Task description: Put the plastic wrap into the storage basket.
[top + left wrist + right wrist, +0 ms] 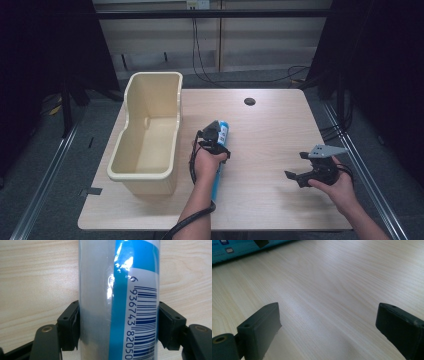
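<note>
The left gripper (218, 131) is clamped on the blue tube (120, 300) lying mid-table, just right of the cream tub (150, 135) — the grasp step. Next: lift and carry it left over the rim. The right gripper (298, 167) idles near right, 2 jaws wide apart, empty.

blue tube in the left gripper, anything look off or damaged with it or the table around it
Nothing stands out. The blue tube lies flat on the table, clamped squarely across its width by the left gripper; its wrapper looks glossy but whole. The cream bin stands upright, with no spill.
</note>
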### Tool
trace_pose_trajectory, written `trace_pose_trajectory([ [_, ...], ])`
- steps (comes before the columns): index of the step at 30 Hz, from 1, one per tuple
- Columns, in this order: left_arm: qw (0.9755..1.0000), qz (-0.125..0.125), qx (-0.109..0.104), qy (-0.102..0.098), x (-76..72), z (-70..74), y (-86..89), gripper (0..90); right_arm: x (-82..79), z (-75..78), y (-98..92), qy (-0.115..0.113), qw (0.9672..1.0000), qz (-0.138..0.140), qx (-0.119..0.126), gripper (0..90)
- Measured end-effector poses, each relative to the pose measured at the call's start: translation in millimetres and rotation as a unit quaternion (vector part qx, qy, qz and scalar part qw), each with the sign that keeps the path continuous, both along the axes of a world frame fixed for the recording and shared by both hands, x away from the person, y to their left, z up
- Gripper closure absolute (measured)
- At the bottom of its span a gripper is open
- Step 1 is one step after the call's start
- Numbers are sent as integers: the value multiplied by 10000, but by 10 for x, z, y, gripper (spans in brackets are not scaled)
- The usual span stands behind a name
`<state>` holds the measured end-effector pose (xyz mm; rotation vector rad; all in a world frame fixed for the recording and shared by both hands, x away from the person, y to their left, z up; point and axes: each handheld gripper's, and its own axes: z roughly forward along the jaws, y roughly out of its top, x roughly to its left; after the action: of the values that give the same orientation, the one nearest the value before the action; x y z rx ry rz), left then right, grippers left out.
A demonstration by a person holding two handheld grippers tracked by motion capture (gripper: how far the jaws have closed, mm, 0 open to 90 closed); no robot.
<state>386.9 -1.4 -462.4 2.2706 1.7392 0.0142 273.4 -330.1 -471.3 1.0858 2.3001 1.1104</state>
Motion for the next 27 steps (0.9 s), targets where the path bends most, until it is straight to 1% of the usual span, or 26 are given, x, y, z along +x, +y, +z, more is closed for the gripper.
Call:
trace_pose_trajectory([
  [4,10000,7,60,37,3,8,-11,320,8,-4,-9,4,10000,-34,16,55],
  [5,10000,10,61,75,5,11,-16,321,8,-4,-11,4,10000,-32,22,55],
  [6,9999,-45,10,114,18,10,-7,321,7,-1,-15,13,10000,-7,38,54],
  [7,9997,20,-44,248,19,15,-5,322,9,-2,-17,-4,10000,0,35,54],
  [8,9995,27,-43,325,20,21,-2,322,9,-3,-18,6,10000,4,45,54],
  [9,9994,10,-54,338,18,22,2,323,12,-4,-21,0,10000,-15,41,55],
  [10,9996,-65,-19,278,17,33,11,322,14,-5,-20,-14,10000,-28,35,54],
  [11,9995,-82,-21,300,19,42,21,323,15,-5,-20,-6,10000,-20,37,54],
  [12,9995,-82,-21,300,19,42,21,322,15,-5,-20,-6,10000,-20,37,54],
  [13,9993,-81,-10,356,23,59,42,322,14,-6,-20,-7,10000,-17,31,54],
  [14,9993,-8,-71,373,20,73,49,323,12,-5,-19,9,10000,-1,39,54],
  [15,9992,-17,-50,397,22,95,67,322,8,1,-24,5,10000,-16,53,55],
  [16,9992,17,-78,402,18,109,70,323,5,2,-23,-11,10000,-56,55,55],
  [17,9992,-30,-62,387,18,137,78,323,5,2,-23,-11,10000,-56,55,55],
  [18,9993,-23,-19,383,15,170,87,323,7,6,-28,-14,10000,-43,70,54],
  [19,9992,-61,-33,381,20,192,101,322,9,8,-28,-25,10000,-37,77,54],
  [20,9992,16,-73,399,19,210,106,322,10,9,-27,-23,10000,-31,76,54],
  [22,9988,-2,-122,467,33,235,135,323,10,8,-23,-25,10000,-34,68,54],
  [23,9989,3,-138,459,38,243,140,323,6,4,-19,-9,10000,6,62,54],
  [25,9988,-12,-69,495,44,269,140,322,3,-5,-21,-16,10000,-22,26,54],
  [26,9985,-70,-47,546,51,286,145,322,3,-5,-21,-16,10000,-22,26,54],
  [27,9985,-134,-32,524,63,299,150,323,1,-10,-26,-7,10000,-19,25,54],
])
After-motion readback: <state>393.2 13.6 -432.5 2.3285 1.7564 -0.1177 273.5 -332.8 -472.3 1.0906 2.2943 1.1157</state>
